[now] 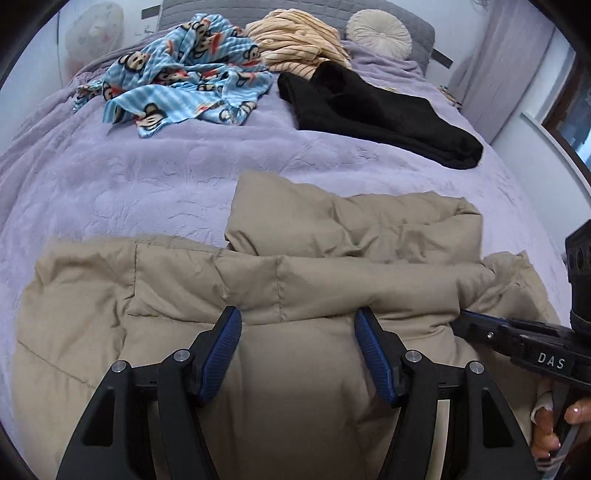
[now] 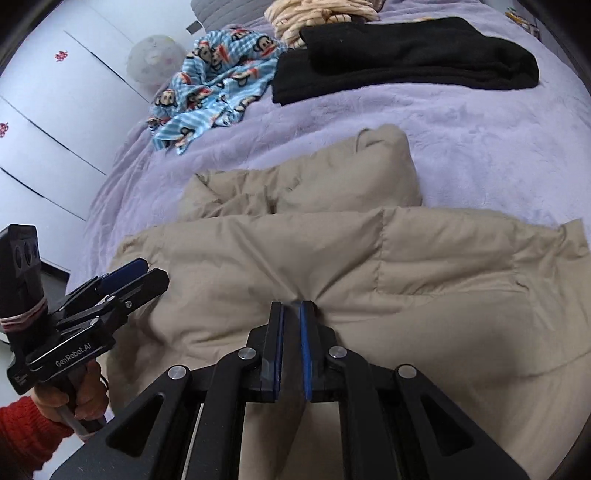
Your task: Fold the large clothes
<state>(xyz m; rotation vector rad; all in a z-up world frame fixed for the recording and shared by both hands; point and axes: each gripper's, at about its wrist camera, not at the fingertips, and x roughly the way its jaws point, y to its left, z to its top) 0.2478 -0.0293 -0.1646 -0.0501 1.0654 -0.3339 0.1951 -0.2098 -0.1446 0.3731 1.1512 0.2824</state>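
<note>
A beige puffer jacket (image 1: 295, 273) (image 2: 332, 258) lies spread on the purple bedcover (image 1: 129, 177), one part folded over at the far side. My left gripper (image 1: 295, 325) is open, its blue pads wide apart just above a puffy fold of the jacket. From the right wrist view the left gripper (image 2: 147, 275) sits at the jacket's left edge with nothing visibly pinched. My right gripper (image 2: 291, 306) is shut on a pinch of jacket fabric, and creases fan out from its tips. In the left wrist view the right gripper (image 1: 461, 315) meets the jacket at its right side.
At the far side of the bed lie a folded black garment (image 1: 376, 110), a crumpled blue monkey-print cloth (image 1: 184, 85), a cream striped garment (image 1: 295, 40) and a round pillow (image 1: 378, 31). White cupboard doors (image 2: 44, 110) stand at the left. A red sleeve (image 2: 22, 428) shows behind the left gripper.
</note>
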